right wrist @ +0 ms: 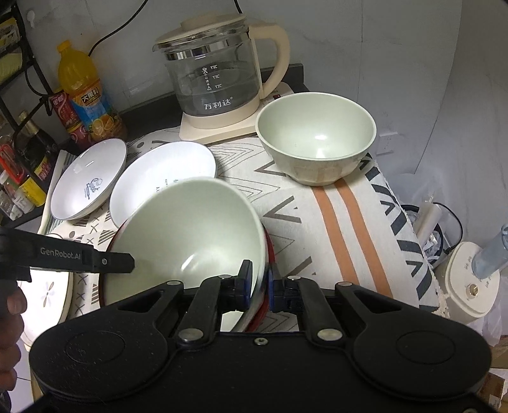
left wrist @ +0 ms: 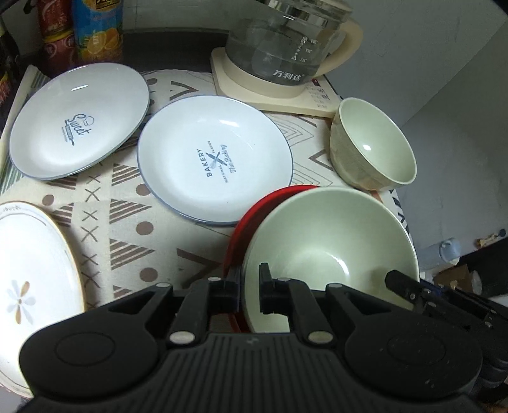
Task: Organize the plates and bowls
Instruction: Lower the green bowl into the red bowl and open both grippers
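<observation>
A large pale green bowl (left wrist: pixel 330 241) (right wrist: pixel 190 222) with red showing under its rim is tilted over the patterned cloth. My left gripper (left wrist: pixel 249 286) is shut on its near-left rim, and my right gripper (right wrist: pixel 258 286) is shut on its right rim. Each view shows a finger of the other gripper at the bowl's edge. A smaller pale green bowl (left wrist: pixel 374 146) (right wrist: pixel 317 139) stands upright at the back right. Two white plates with grey rims lie at the left: "Sweet" (left wrist: pixel 79 120) (right wrist: pixel 89 181) and "Bakery" (left wrist: pixel 216 159) (right wrist: pixel 165 178). A gold-rimmed flower plate (left wrist: pixel 31 270) (right wrist: pixel 47 292) lies near left.
A glass kettle on a cream base (left wrist: pixel 279 54) (right wrist: pixel 216 73) stands at the back, close behind the small bowl. Drink bottles (left wrist: pixel 98 28) (right wrist: pixel 85 92) crowd the back left corner. The cloth-covered table drops off at its right edge (right wrist: pixel 406 254). A hand (right wrist: pixel 12 301) shows at far left.
</observation>
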